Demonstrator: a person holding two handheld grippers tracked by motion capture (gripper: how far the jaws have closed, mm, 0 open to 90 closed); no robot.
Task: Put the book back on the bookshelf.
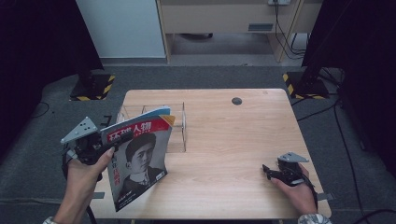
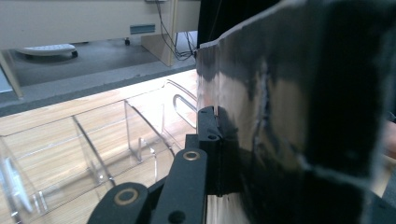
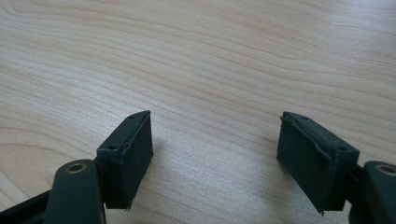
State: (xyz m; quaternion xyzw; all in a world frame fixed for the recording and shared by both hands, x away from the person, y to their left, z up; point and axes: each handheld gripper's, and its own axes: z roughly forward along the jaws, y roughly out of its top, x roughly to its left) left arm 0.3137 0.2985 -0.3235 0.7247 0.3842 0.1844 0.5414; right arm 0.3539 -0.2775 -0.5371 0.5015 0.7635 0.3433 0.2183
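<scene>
Clamped on the magazine (image 1: 137, 161) at its left edge, the left gripper (image 1: 109, 142), jaws pressed together with the pages between them. In the left gripper view, seen only as one black jaw against a dark, blurred sheet (image 2: 299, 107); the second jaw hidden behind the paper, the cover print not readable there. Left hand (image 1: 81, 175) raised at the table's left front corner, wrist bent, thumb along the gripper body, forearm cut off by the bottom edge of the high view. Magazine held upright and tilted, cover toward the camera, its lower corner reaching past the table's front edge; whether touching the wood, impossible to tell. Just behind and to the right of it, a clear plastic rack (image 1: 175, 128) standing on the table (image 1: 233, 140), its dividers hard to make out against the wood, plainer in the left gripper view (image 2: 93, 149).

Right gripper (image 1: 268, 171) lying low near the table's right front edge, well apart from the magazine, jaws spread wide with nothing but bare wood (image 3: 210, 70) between them. Right hand (image 1: 299, 191) resting behind it, sleeve cut off at the frame's bottom.
</scene>
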